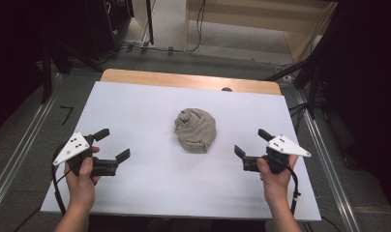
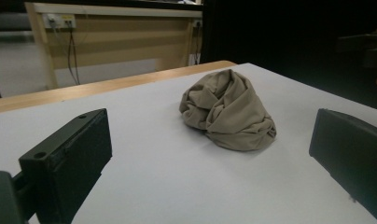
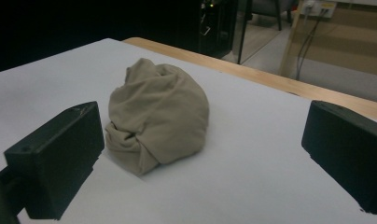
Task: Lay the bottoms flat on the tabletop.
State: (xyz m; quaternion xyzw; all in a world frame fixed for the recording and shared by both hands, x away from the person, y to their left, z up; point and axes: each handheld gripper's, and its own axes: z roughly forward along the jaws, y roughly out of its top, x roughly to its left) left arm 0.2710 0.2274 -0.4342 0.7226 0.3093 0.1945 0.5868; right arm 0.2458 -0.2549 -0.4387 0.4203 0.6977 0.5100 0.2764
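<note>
Near edge, high view: two hands come in from the bottom, each holding tongs. Left tongs (image 1: 112, 144) released, jaws wide apart, nothing between them, over the white surface (image 1: 150, 188) at its left side. Right tongs (image 1: 251, 143) also released, jaws spread, empty, at the right side. Both point inward toward the middle. Grey three-cornered plate on top of each, black cable trailing off each toward the near edge.

Middle: crumpled beige cloth (image 1: 195, 129), balled up, lying on the surface about centre, between the two tongs and a bit farther out, well apart from both. Bare surface between it and each pair, nothing in the way.

Far: wooden edge strip (image 1: 184, 79) along the surface's back. Beyond it grey floor, cables, a light wooden bench (image 1: 261, 19), dark stands at both sides.
</note>
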